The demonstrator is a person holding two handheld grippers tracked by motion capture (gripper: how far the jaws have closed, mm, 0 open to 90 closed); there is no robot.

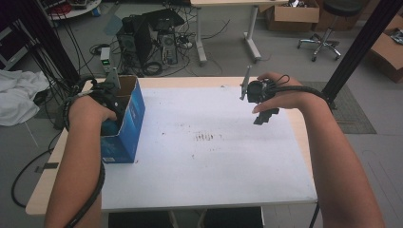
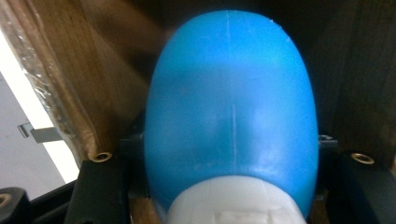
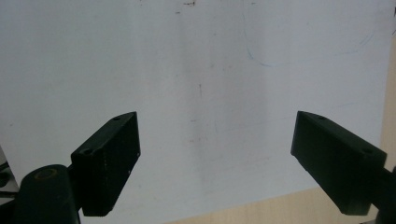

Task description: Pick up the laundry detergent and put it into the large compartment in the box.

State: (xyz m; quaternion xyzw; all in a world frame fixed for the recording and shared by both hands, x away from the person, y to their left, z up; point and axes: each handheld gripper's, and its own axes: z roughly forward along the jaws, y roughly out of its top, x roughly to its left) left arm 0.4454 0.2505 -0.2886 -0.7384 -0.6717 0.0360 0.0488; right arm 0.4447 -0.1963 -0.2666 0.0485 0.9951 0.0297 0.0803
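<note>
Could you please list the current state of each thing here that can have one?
Blue box: upright on the table, top open.
Blue bottle: inside the box, clamped between the jaws.
Left gripper: shut on the bottle, reaching into the box.
Right gripper: open, empty, above the white table.
</note>
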